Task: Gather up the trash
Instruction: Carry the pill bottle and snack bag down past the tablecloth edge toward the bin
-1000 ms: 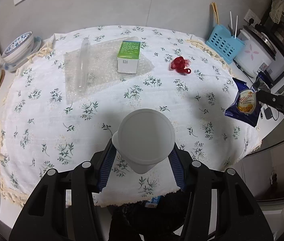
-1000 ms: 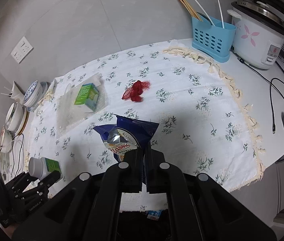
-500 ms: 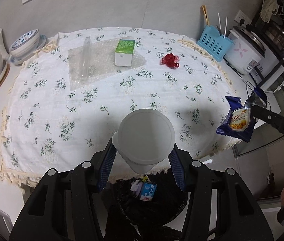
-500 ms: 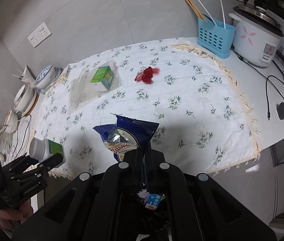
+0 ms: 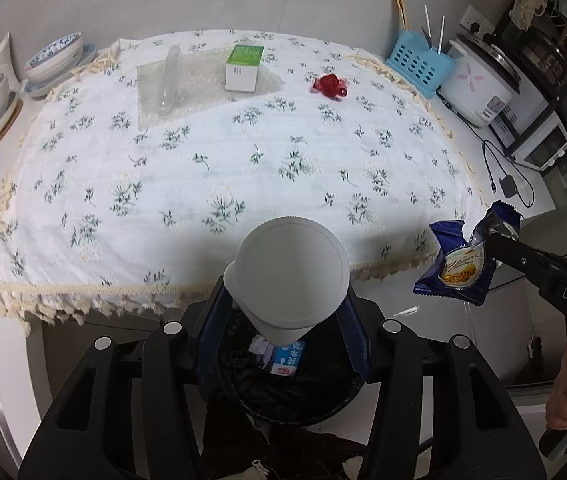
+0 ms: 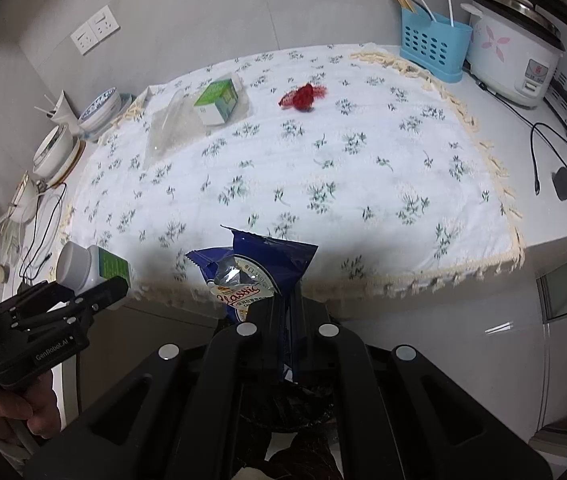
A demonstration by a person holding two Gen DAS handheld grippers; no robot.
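left gripper [image 5: 283, 320] is clamped on a white pill bottle [image 5: 289, 276], cap toward the camera, held right over the black-lined trash bin [image 5: 303, 396] below the table edge. a small blue and white carton [image 5: 288, 359] is already lying in the bin. right gripper [image 6: 287, 312] has its jaws pressed tight on a torn blue cookie wrapper [image 6: 255, 272], also off the table's near edge. on the floral tablecloth [image 5: 223, 160] there's a green and white box [image 5: 243, 67] on bubble wrap [image 5: 187, 88], plus a red net scrap [image 5: 329, 86] nearby
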